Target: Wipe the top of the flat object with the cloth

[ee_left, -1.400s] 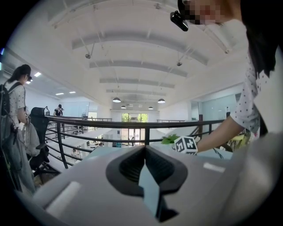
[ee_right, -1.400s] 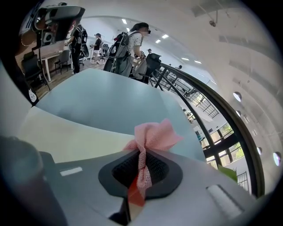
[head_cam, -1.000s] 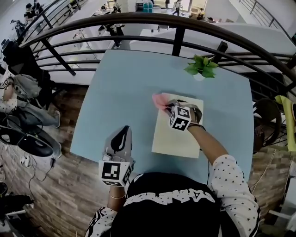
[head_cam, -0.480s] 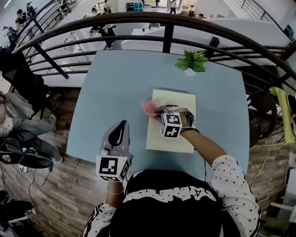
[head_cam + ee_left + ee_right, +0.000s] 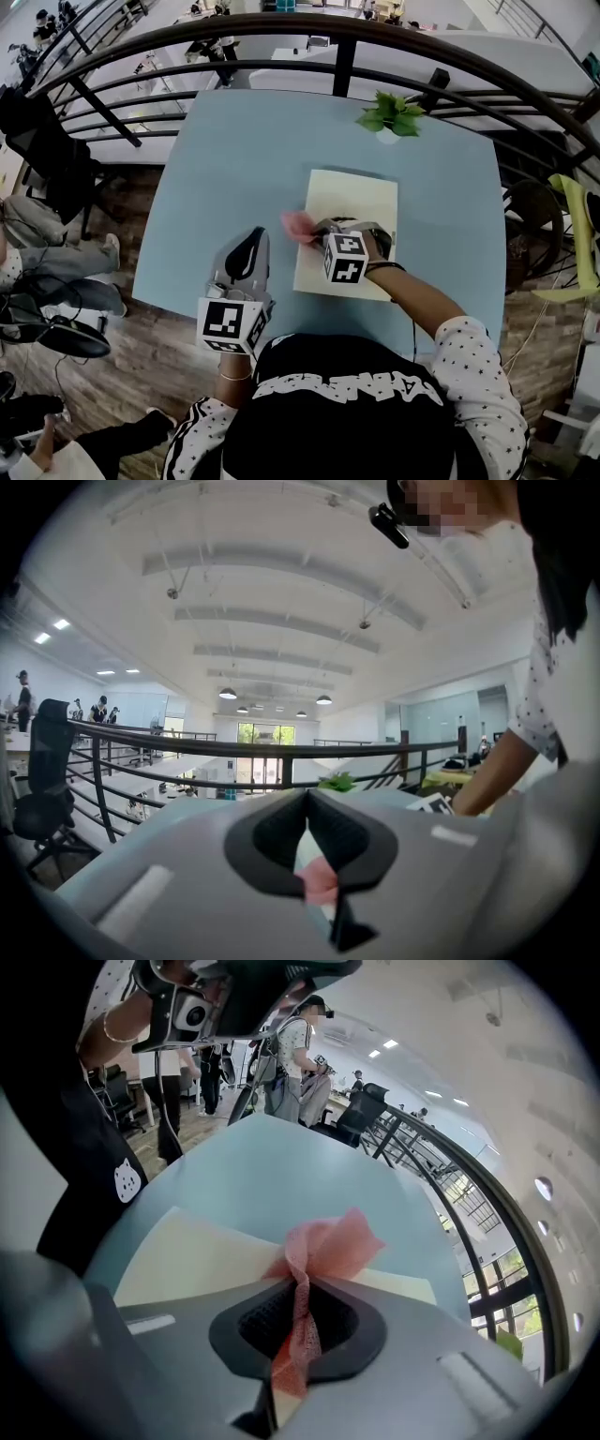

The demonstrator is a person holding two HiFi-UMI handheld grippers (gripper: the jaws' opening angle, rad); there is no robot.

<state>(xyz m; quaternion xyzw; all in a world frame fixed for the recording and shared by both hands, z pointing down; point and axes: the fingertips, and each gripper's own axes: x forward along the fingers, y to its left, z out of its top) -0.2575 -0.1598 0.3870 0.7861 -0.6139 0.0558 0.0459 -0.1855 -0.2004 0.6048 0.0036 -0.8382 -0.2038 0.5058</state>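
The right hand-held gripper point(image 5: 319, 228) clenches a crumpled pink mesh cloth point(image 5: 298, 226) at the left edge of the cream rectangular flat board point(image 5: 352, 202) on the pale-blue worktop point(image 5: 234, 159). The left hand-held gripper point(image 5: 251, 236), clenched and empty, is nearby.

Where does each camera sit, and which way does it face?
Head view: on the person's head, looking steeply down at the table; torso, left gripper and right gripper show.
Left gripper view: rides the left gripper, facing across the table toward the railing; its shut, empty jaws and the right arm show.
Right gripper view: rides the right gripper, facing over the flat object; jaws shut on the cloth.
All three show the cloth.
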